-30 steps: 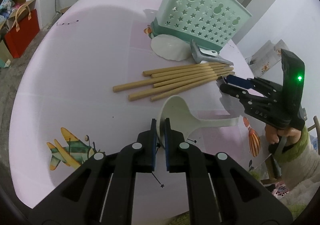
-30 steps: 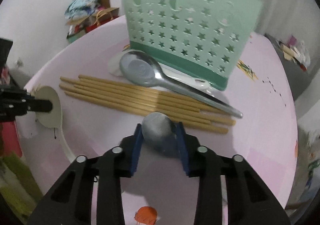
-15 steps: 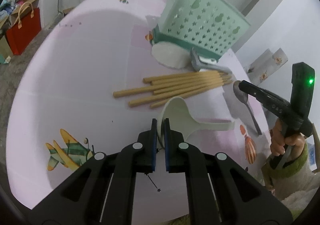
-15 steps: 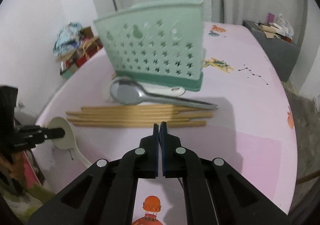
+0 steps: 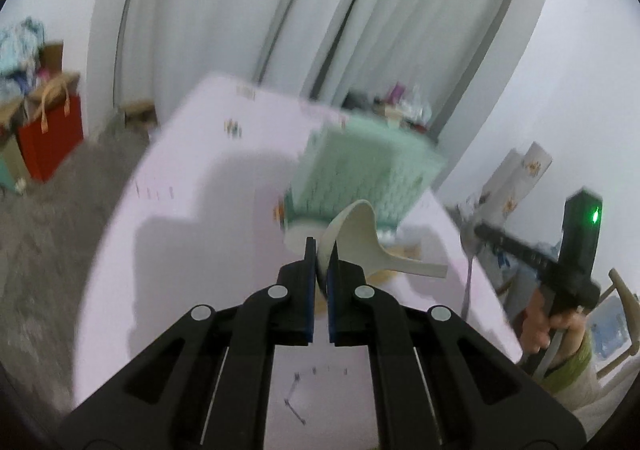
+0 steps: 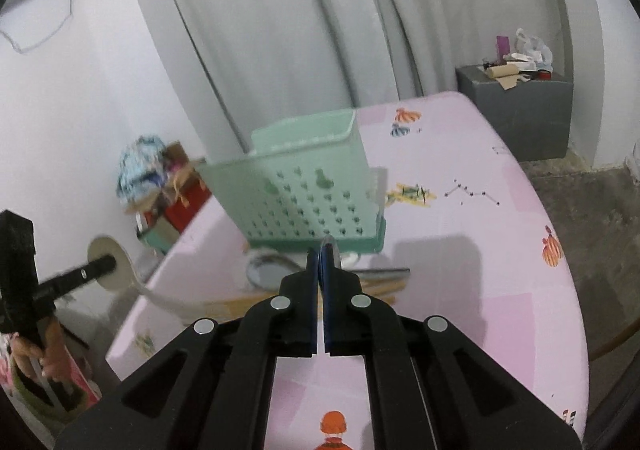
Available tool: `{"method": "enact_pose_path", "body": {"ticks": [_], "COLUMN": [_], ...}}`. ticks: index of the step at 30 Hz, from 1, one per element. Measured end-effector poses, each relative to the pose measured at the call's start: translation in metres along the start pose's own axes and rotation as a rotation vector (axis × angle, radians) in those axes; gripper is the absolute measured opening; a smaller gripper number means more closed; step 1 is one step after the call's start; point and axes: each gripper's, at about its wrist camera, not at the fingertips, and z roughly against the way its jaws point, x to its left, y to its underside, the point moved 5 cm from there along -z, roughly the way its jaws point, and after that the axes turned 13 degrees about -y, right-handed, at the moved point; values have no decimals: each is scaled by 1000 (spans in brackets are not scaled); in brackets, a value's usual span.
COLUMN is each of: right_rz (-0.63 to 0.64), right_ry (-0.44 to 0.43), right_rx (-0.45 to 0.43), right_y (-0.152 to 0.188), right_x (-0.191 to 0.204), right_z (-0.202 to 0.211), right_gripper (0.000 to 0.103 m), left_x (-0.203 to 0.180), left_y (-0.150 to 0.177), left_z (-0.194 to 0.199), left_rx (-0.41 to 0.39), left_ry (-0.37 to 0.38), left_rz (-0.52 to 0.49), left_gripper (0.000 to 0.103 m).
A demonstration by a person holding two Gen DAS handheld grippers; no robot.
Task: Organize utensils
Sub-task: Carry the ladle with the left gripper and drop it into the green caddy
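My left gripper (image 5: 321,250) is shut on the rim of a cream plastic ladle (image 5: 356,226) and holds it in the air above the pink table (image 5: 180,250). My right gripper (image 6: 323,254) is shut on a small metal spoon (image 6: 329,250), seen edge-on between the pads and hanging from the gripper in the left wrist view (image 5: 469,262). The mint green utensil holder (image 6: 304,190) stands on the table just beyond both grippers. A large metal spoon (image 6: 268,270) and wooden chopsticks (image 6: 384,284) lie in front of the holder.
A white flat utensil (image 5: 300,240) lies at the holder's foot. Curtains hang behind the table. A red bag (image 5: 48,134) stands on the floor at the left, and a grey cabinet (image 6: 516,110) stands at the far right.
Both grippers have risen from the table: the left lifted the ladle, the right lifted the small spoon. Both views tilted up toward the holder and the curtains.
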Motion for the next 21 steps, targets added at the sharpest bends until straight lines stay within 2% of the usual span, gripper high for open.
{"method": "enact_pose_path", "body": {"ticks": [3, 7, 9, 13, 17, 21], "right_rz": [1, -3, -5, -7, -9, -12], "right_ry": [-15, -42, -53, -70, -80, -85], "right_rx": [-26, -34, -35, -41, -47, -46], "right_y": [-4, -5, -4, -3, -2, -1], "right_x": [3, 6, 7, 10, 10, 10], "right_z": [6, 7, 7, 10, 12, 15], "right_gripper": [2, 2, 2, 2, 2, 2], "left_x": [0, -1, -7, -25, -49, -75], "left_y": [-41, -95, -110, -135, -144, -138], "left_z": [19, 36, 40, 19, -14, -47], "left_rx": [-111, -240, -287, -293, -303, -244], "left_ry": [-39, -146, -191, -295, -456, -468], "left_rz": [-36, -101, -151, -276, -471, -584], "left_gripper": [3, 3, 3, 3, 3, 3]}}
